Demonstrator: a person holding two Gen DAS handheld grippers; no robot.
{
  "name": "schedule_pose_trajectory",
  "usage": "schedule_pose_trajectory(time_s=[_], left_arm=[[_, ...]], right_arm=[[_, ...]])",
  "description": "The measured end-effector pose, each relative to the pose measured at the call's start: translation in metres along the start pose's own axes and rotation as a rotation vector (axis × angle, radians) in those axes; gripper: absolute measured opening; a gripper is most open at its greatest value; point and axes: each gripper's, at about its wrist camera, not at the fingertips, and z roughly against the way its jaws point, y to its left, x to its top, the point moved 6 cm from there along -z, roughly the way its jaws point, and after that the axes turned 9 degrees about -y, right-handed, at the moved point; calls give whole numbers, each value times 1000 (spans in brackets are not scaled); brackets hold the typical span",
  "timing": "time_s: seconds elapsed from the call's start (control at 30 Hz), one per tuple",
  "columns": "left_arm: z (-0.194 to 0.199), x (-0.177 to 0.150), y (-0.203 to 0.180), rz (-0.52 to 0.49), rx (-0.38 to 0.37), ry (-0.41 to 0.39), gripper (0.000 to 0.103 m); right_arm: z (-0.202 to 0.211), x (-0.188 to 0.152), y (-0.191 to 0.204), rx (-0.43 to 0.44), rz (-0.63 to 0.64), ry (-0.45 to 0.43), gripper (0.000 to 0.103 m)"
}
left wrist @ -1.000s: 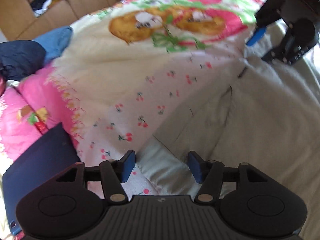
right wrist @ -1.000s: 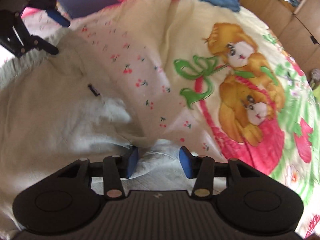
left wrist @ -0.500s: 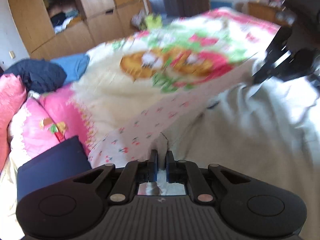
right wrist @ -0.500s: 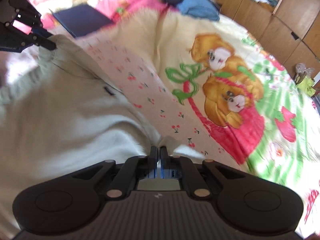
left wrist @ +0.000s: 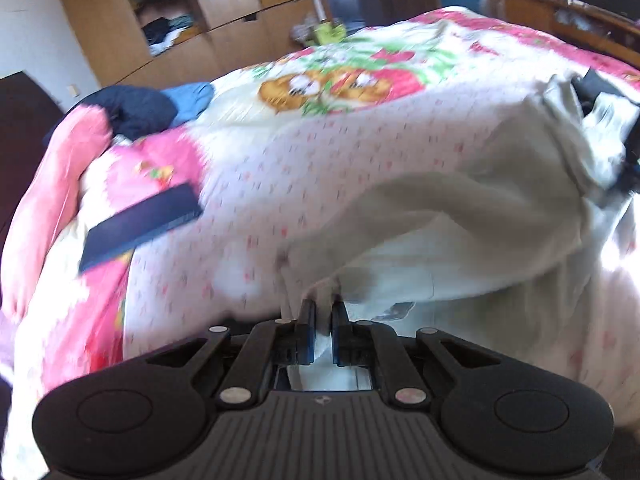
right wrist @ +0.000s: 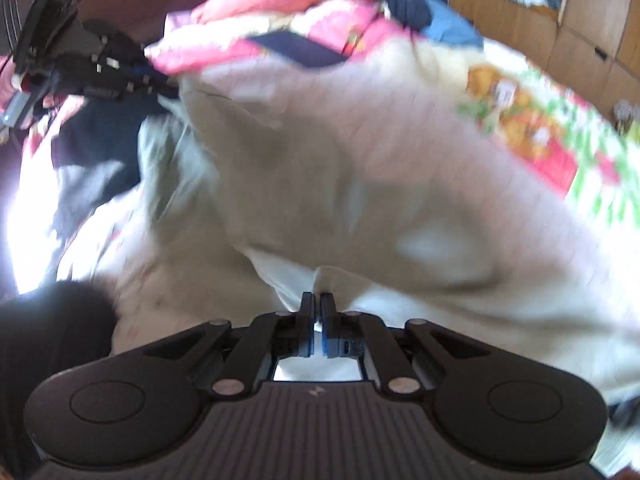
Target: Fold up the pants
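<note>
The cream pants (left wrist: 460, 216) hang lifted above the bed, stretched between my two grippers. My left gripper (left wrist: 323, 308) is shut on one edge of the cloth. My right gripper (right wrist: 318, 302) is shut on the other edge of the pants (right wrist: 360, 184). In the left wrist view the right gripper (left wrist: 616, 128) shows at the far right behind the cloth. In the right wrist view the left gripper (right wrist: 100, 76) shows at the upper left. Both views are blurred by motion.
The bed carries a cartoon-print blanket (left wrist: 340, 84) with pink pillows (left wrist: 52, 200) at the left. A dark blue flat item (left wrist: 140, 228) lies near the pillows. Dark and blue clothes (left wrist: 160, 104) sit at the far corner. Wooden wardrobes (left wrist: 180, 20) stand behind.
Both grippers closed on the pants' edge, then lifted it off the bed. The cloth now hangs in the air between them, and both cameras have tilted up.
</note>
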Motion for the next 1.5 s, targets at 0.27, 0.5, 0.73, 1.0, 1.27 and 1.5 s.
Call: schedule_pose_trajectory(time_s=[0.27,0.5,0.73,1.0,1.27,1.5], left_arm=[[0,-11,-4,-31,91,-43,28],[5,-29,-21,-206,138,-72,29],[39,-8,-17,-322,287,-250,29],[28,-61,-20,-307,274,-141,29],[28,-46,-48,-374,231,-192,29],[4,-39,-41,-295,205,-156,30]], right_arm=[[1,2,58,-142,174,-35,10],[-57,57,110,-110,267,-192,39],[-88,99,124,-150,116,-252,4],[-120,62,151,-108,141,-69,10],[-103,74,158,-131,170,-143,14],[-110,65,163,-133,168,-137,16]])
